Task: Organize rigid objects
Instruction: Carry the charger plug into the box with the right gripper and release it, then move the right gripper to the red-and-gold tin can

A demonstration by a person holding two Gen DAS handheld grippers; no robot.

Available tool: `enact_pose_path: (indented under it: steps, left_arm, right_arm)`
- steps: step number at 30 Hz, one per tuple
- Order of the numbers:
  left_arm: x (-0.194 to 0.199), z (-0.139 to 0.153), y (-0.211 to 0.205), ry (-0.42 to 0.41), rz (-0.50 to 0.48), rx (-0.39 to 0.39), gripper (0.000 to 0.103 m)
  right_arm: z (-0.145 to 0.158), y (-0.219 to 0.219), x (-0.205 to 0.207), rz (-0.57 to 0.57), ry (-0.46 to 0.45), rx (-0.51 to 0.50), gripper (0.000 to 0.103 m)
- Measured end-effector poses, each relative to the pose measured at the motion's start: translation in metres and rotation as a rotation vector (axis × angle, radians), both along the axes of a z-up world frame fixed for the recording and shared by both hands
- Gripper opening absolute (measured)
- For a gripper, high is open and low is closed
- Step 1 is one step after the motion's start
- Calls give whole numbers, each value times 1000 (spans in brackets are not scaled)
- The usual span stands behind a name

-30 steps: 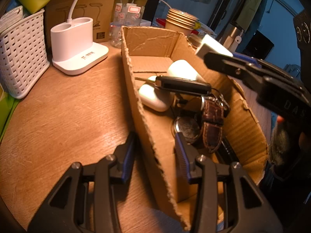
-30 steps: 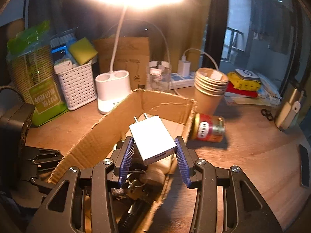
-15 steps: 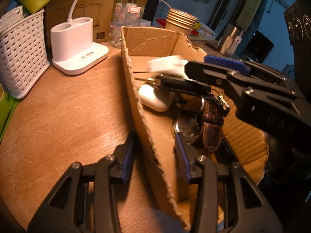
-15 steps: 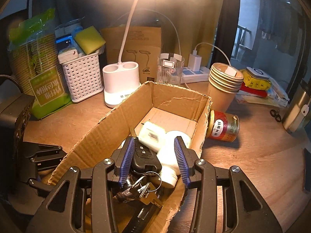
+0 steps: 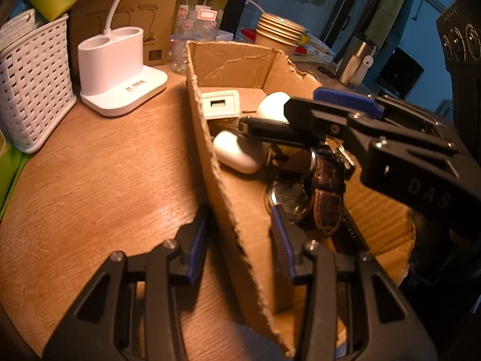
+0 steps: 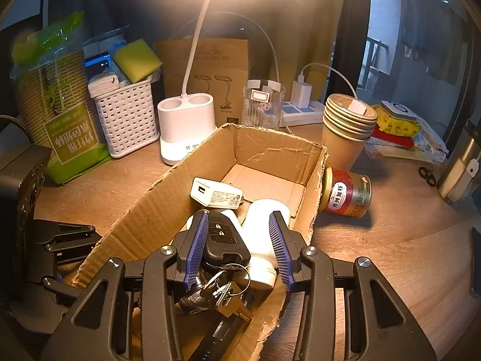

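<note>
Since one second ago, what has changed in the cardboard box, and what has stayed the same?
The right gripper let go of the white charger; it was clamped between the pads above the cardboard box and now lies inside it, near the left wall. The gripper is empty and open over the car key. Unchanged: the left gripper straddles the box wall, and the watch and white bottle lie as before.

My right gripper [image 5: 345, 111] hides part of the key fob [image 5: 264, 131] at center right in the left view. The lamp [image 6: 186, 126] head burns out at the top edge. At lower center, my finger [image 6: 197, 248] covers the watch.
</note>
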State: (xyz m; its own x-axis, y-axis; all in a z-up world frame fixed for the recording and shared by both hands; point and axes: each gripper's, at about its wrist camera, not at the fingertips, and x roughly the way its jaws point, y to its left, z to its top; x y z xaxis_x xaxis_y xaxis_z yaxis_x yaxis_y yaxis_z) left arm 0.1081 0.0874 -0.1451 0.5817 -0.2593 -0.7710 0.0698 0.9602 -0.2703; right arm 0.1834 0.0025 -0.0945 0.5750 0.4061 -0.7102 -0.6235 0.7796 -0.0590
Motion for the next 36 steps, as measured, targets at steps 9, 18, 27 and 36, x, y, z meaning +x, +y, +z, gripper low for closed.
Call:
enact_pose_path:
  steps: [9, 18, 27, 36]
  left_arm:
    - [0, 0, 0, 0, 0, 0, 43]
    - [0, 0, 0, 0, 0, 0, 43]
    - [0, 0, 0, 0, 0, 0, 43]
    - [0, 0, 0, 0, 0, 0, 43]
  right_arm:
    - [5, -7, 2, -21, -1, 16, 45]
    - [10, -15, 2, -34, -9, 31, 45]
    - [16, -25, 7, -62, -21, 42, 45]
    - [21, -42, 17, -108, -32, 49, 45]
